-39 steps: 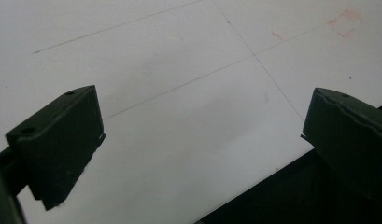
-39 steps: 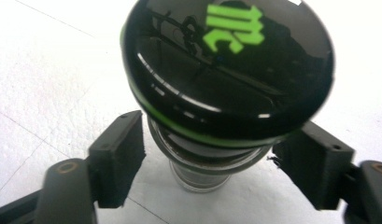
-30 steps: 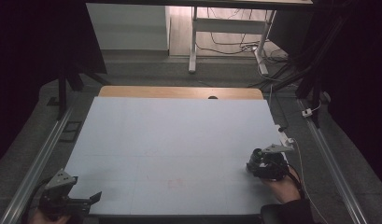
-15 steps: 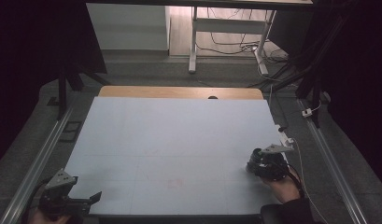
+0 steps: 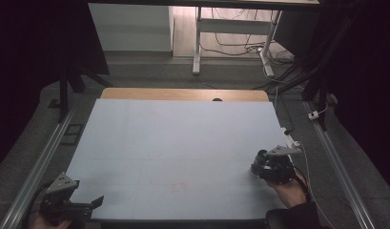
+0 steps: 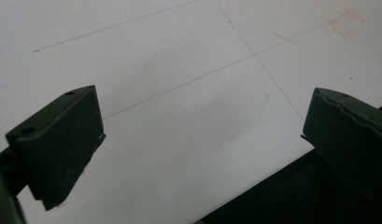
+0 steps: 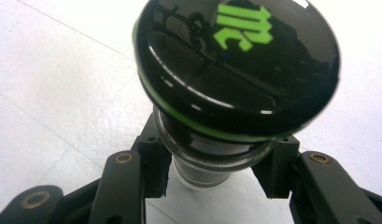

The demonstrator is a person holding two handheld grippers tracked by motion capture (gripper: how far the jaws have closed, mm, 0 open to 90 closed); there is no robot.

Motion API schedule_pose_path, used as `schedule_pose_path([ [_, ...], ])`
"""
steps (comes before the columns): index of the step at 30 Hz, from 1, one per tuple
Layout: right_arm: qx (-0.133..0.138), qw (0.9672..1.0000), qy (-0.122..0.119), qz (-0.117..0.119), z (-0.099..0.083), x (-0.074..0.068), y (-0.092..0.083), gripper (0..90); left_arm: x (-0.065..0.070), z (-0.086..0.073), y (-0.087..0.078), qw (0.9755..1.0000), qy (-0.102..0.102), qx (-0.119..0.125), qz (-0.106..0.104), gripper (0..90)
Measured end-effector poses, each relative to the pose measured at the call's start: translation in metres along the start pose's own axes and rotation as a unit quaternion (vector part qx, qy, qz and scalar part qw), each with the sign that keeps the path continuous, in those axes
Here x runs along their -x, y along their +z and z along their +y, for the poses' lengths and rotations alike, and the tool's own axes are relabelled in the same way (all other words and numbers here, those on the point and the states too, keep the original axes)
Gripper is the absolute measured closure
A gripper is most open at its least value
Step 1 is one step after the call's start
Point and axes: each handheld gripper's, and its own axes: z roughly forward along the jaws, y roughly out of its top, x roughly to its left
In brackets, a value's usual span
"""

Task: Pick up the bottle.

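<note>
Gripping the jar (image 7: 235,70) with the right gripper (image 7: 216,163): jaws closed on the glass neck just under the black lid.

Holding the left gripper (image 6: 202,140) over the near left corner of the table (image 5: 183,138), jaws wide apart, nothing between them.

Judging the step as grasp made, lift not yet begun. Next move probably calling for a straight, steady rise with firm clamping, the glass neck looking slippery.

Reading pad contact and the green lid logo in the right gripper view. Reading the jar's place in the high view: standing near the table's right edge, on the near side. Noting thin drawn lines and a faint red mark (image 6: 346,22) in the left gripper view.
</note>
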Motion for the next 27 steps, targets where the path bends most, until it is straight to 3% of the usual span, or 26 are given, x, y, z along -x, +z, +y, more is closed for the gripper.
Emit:
schedule_pose_path([
  [11,-0.008,0.9989,-0.034,0.032,0.018,-0.014,-0.005,53.1,0.0,0.0,0.0,1.0,-0.001,0.001,0.0,0.0],
  [17,-0.005,0.9981,-0.029,0.054,0.029,-0.02,-0.008,53.2,0.0,0.0,0.0,1.0,-0.001,0.001,0.0,0.0],
  [27,0.005,0.9941,-0.072,0.081,0.052,-0.04,-0.012,53.1,0.0,0.0,0.0,1.0,-0.001,0.001,-0.001,0.0],
])
